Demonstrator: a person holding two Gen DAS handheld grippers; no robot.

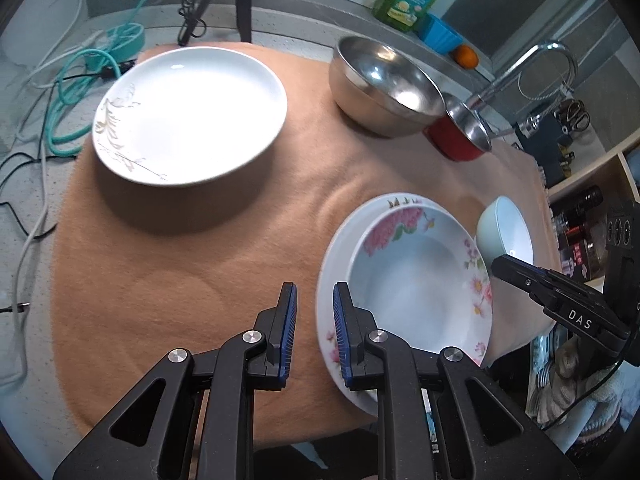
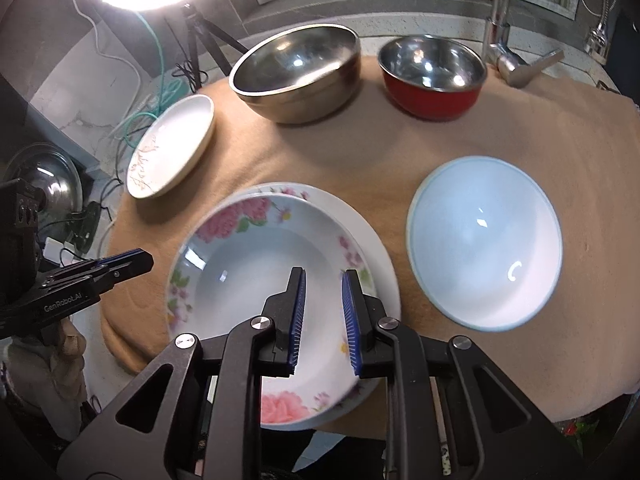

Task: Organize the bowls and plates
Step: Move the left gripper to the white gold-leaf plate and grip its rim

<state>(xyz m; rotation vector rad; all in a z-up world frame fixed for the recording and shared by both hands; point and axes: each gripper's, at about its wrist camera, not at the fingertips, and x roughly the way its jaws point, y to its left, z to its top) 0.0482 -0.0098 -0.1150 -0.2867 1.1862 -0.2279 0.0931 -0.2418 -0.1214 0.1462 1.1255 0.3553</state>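
1. Landmark: the floral plate stack [image 2: 280, 240], near the front edge of the desk [image 2: 520, 128]. A deep floral plate sits nested on a wider floral plate [image 2: 384, 276]. Judged as the one piece of stacking done.
2. Left of the stack, further back: white leaf-pattern plate [image 2: 170, 148], lying alone, not stacked.
3. Behind the stack: large steel bowl [image 2: 298, 72], then red-sided steel bowl [image 2: 432, 76] to its right. Side by side, not nested.
4. Right of the stack: pale blue bowl [image 2: 484, 240], alone on the desk.
5. Left gripper [image 1: 315, 328]: partly open, nothing held, over the stack's left rim.
6. Right gripper [image 2: 323, 316]: partly open, nothing held, above the deep plate's near side.
7. Left to do, my estimate: white plate onto the stack, three bowls nested. Task looks early.
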